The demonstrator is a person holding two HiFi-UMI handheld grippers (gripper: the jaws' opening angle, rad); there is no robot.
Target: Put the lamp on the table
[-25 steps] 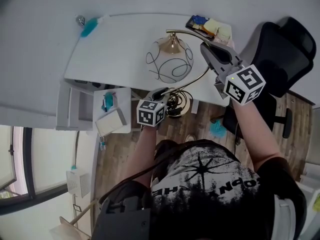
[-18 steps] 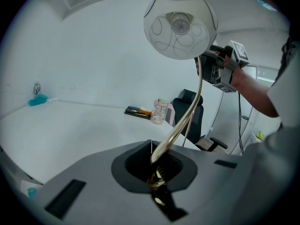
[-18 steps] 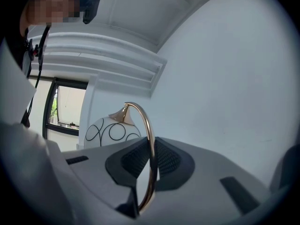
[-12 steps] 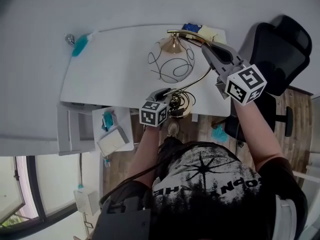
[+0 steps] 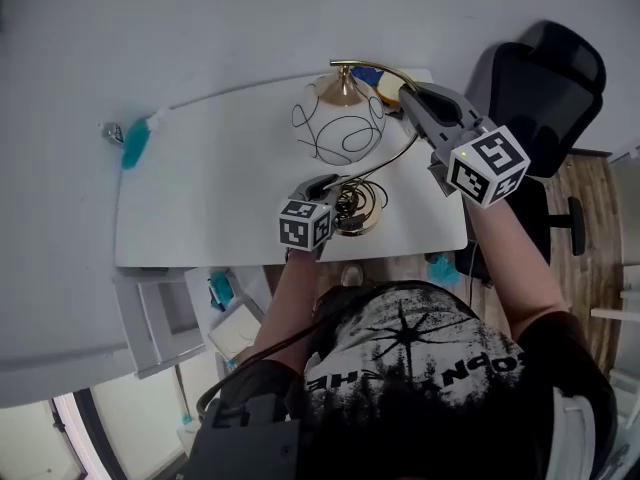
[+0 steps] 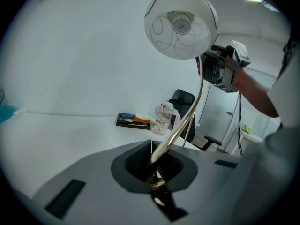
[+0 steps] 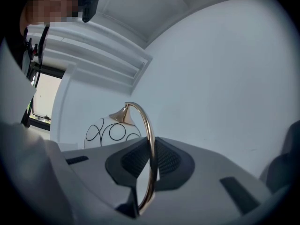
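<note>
The lamp has a white globe shade (image 5: 338,120) with black swirls, a curved brass stem (image 5: 400,158) and a coiled brass base (image 5: 355,211). Its base is over the near part of the white table (image 5: 200,198); I cannot tell whether it touches. My left gripper (image 5: 322,184) is shut on the stem just above the base, seen in the left gripper view as brass stem (image 6: 161,161) between the jaws under the shade (image 6: 180,25). My right gripper (image 5: 408,96) is shut on the top arc (image 7: 150,139) beside the shade (image 7: 108,132).
A black tray of small items (image 6: 133,120) and a plastic bottle (image 6: 163,117) stand at the table's far right corner. A teal brush (image 5: 135,144) lies at the far left edge. A black office chair (image 5: 545,83) is to the right, a white drawer unit (image 5: 165,323) below left.
Both grippers have carried the lamp forward: the base, earlier past the table's near edge above the floor, now stands over the tabletop. Both grips stayed the same.
</note>
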